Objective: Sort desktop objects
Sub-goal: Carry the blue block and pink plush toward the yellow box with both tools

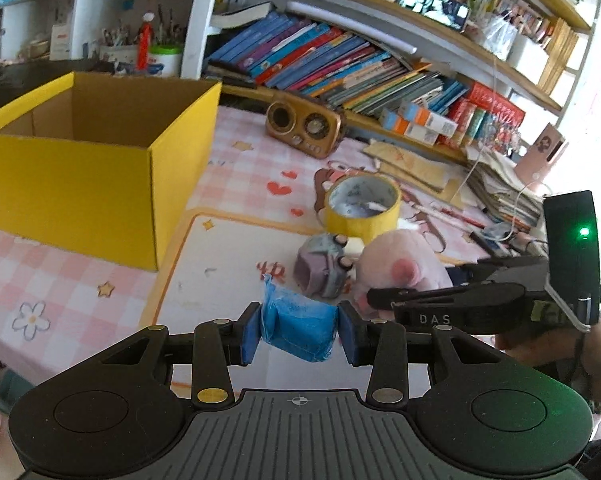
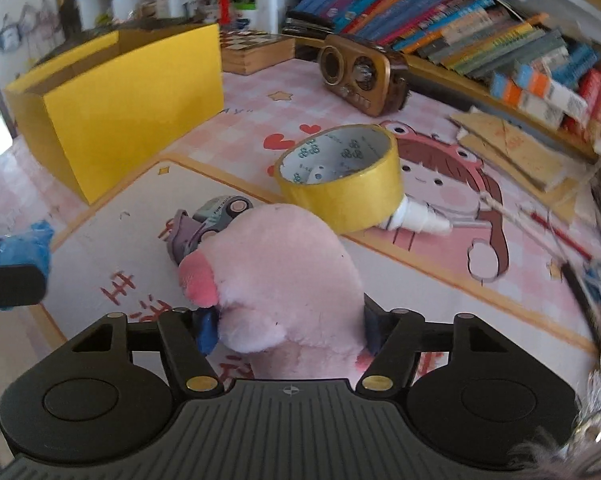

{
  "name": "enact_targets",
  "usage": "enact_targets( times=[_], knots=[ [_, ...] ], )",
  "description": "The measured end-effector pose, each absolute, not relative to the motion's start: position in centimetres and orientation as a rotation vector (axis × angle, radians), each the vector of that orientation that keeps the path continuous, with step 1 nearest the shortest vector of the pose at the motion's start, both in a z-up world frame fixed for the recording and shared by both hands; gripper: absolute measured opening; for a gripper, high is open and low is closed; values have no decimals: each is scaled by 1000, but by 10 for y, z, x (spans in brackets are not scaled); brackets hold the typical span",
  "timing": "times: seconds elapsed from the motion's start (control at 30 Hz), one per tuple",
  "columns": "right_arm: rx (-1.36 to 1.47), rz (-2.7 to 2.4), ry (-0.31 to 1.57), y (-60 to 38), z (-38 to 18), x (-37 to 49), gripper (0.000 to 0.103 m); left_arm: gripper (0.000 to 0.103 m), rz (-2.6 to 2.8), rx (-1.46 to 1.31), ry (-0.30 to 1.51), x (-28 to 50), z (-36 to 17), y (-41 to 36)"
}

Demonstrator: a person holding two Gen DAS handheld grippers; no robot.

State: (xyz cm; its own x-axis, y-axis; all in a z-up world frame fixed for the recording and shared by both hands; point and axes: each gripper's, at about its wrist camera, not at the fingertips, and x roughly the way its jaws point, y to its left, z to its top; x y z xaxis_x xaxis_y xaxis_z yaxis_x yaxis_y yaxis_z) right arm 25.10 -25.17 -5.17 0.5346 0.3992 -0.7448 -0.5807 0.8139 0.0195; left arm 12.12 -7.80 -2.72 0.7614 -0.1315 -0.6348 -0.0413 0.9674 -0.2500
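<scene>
Clearly soft and light, the plush [image 2: 284, 280] squashes in the right claw [image 2: 288, 330]; the left claw [image 1: 299, 330] pinches a limp blue packet [image 1: 298, 324].

Hidden, cropped and blurred parts across both wrist views

The pink plush toy [image 2: 288, 280] is covering the right gripper's [image 2: 288, 330] fingertips and hiding most of the toy truck [image 2: 210, 224] behind it — in the left wrist view the gripper body is cutting off the plush's lower part. The yellow tape roll [image 2: 340, 176] is concealing the base of the white bottle [image 2: 416, 220]. The blue packet [image 2: 20, 246] is running off the frame's left edge. The yellow box's [image 1: 80, 184] floor is lying out of sight behind its walls. The book spines [image 1: 340, 68] are reading too small, and the right margin of the right wrist view is smearing into blur.
</scene>
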Motion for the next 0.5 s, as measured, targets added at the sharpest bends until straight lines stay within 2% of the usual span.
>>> enact_targets(
  times=[0.27,0.5],
  knots=[
    [-135,515,803,-259,-20,222,64,40,-137,-253,665,120,-17,-73],
    [-84,454,803,-244,-14,180,64,40,-213,-240,645,108,-11,-54]
  ],
)
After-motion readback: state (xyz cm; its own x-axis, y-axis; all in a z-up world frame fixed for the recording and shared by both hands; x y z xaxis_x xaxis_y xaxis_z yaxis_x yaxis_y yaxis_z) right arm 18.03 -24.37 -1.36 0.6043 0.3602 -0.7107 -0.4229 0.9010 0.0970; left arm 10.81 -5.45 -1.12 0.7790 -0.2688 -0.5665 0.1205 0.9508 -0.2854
